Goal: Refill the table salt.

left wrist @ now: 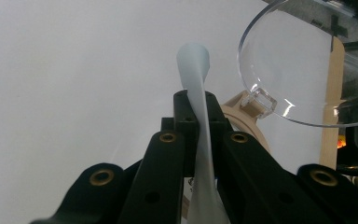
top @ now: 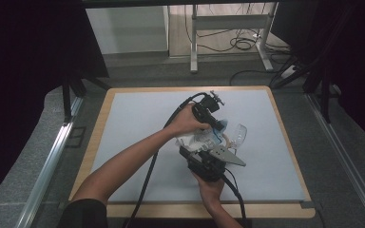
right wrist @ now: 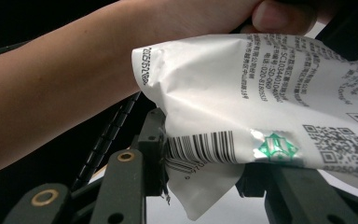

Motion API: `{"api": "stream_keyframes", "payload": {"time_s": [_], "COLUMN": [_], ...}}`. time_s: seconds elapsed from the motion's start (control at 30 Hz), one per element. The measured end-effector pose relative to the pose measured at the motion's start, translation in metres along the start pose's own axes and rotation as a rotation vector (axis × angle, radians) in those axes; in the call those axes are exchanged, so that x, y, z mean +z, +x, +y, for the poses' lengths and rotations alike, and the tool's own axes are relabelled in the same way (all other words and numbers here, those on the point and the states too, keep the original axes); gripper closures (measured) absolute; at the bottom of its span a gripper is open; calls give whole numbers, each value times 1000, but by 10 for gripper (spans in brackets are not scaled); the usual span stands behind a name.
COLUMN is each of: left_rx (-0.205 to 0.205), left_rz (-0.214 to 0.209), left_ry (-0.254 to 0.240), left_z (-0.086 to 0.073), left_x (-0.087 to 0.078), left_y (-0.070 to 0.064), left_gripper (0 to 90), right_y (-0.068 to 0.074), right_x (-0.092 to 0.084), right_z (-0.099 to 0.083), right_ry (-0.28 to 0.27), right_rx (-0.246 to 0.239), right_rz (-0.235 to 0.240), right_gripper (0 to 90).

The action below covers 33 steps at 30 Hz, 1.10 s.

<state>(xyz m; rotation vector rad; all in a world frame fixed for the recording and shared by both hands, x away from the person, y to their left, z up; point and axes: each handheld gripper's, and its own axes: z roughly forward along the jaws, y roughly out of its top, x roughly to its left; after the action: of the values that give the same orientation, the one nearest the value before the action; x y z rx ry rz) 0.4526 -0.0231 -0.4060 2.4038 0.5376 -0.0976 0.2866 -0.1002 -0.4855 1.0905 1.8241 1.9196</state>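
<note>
We are seeing our left gripper (left wrist: 196, 105) pinching a pale blue strip (left wrist: 196, 100) between its black jaws, with a clear round lens (left wrist: 303, 74) lying just beyond on the white table (left wrist: 74, 84).

We seem to be in a lab or recording studio: black curtains (top: 24, 71) hang at the frame's left and right, cables (top: 240, 43) sprawl on the floor at the top by a metal desk frame (top: 228, 35), and aluminium rails (top: 47, 161) flank the wood-edged table (top: 95, 137).
</note>
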Motion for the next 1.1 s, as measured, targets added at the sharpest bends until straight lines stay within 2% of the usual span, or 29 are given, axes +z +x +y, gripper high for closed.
{"api": "stream_keyframes", "payload": {"time_s": [0.37,1.1], "left_rx": [-7,-10], "left_rz": [-7,-12], "left_ry": [16,1], "left_z": [0,0], "left_x": [2,0], "left_y": [0,1], "left_gripper": [890,889], "right_y": [0,-1], "right_x": [-1,-3], "right_z": [1,2], "right_ry": [-10,-17], "right_rx": [28,24], "right_rz": [14,23], "right_gripper": [621,623]}}
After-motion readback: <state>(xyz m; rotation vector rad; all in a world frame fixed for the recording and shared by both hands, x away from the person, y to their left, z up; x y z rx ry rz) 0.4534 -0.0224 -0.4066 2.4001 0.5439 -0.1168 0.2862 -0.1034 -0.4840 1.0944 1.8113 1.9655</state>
